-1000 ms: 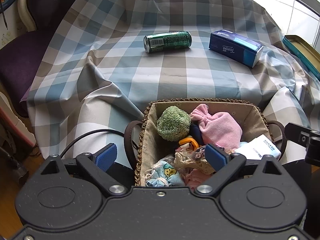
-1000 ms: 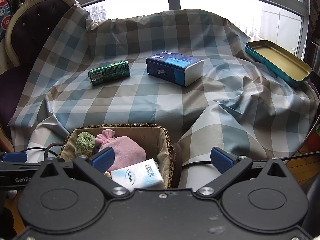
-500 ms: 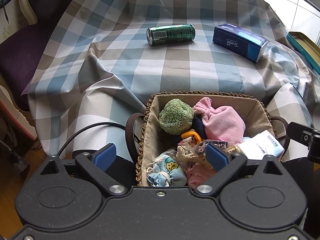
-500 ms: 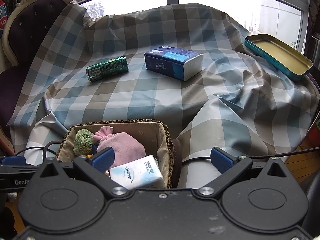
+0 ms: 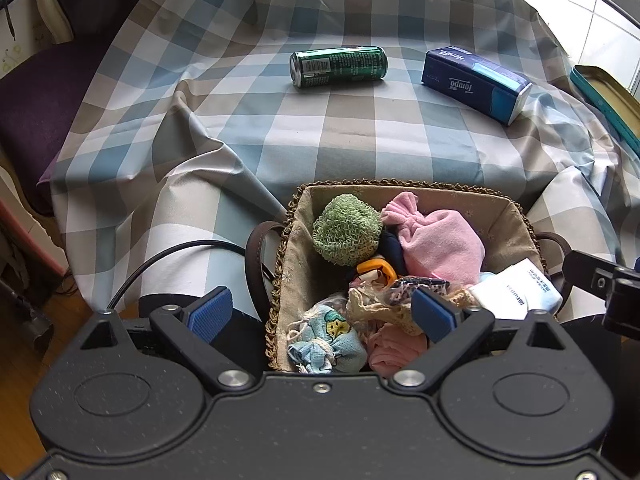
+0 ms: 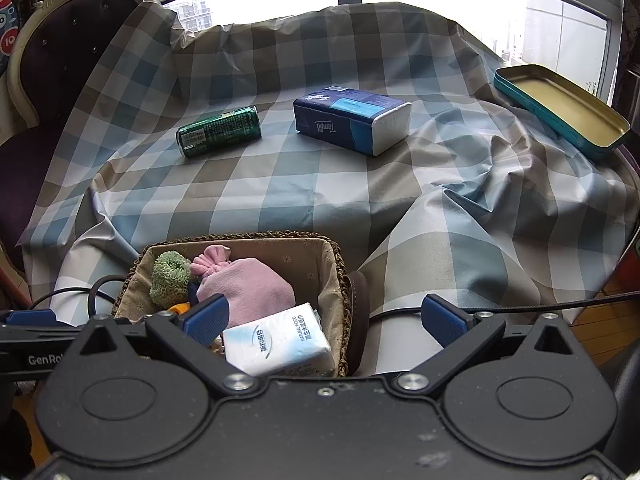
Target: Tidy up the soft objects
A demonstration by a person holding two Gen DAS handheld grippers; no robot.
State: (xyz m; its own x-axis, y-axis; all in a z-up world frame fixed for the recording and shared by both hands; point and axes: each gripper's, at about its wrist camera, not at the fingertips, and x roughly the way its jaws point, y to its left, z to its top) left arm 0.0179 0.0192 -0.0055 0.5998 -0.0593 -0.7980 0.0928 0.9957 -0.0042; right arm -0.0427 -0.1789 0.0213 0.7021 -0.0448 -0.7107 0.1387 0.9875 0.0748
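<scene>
1. The left tool (image 5: 322, 314) has its jaws spread wide and holds nothing; it hangs over the near left corner of the wicker basket (image 5: 408, 184), angled down into it.
2. The right tool (image 6: 324, 318) also stands open and empty, over the near right rim of the same basket, one finger above the small white tissue pack (image 6: 278, 340).
3. The soft things already lie in the basket: one green knitted ball (image 5: 346, 230), one pink pouch (image 5: 436, 240), one light-blue pouch (image 5: 326, 342), plus a lace tangle whose pieces I cannot count.
4. Out on the checked cloth of the bench, far from both tools, lie one blue tissue pack (image 6: 352, 120) and one green can (image 6: 219, 131), the can on its side.
5. The blue pack is probably the next soft item. It lies far and slightly right, long axis running left to right, and the right tool looks nearer.
6. One open tin (image 6: 560, 108) sits at the far right.
</scene>
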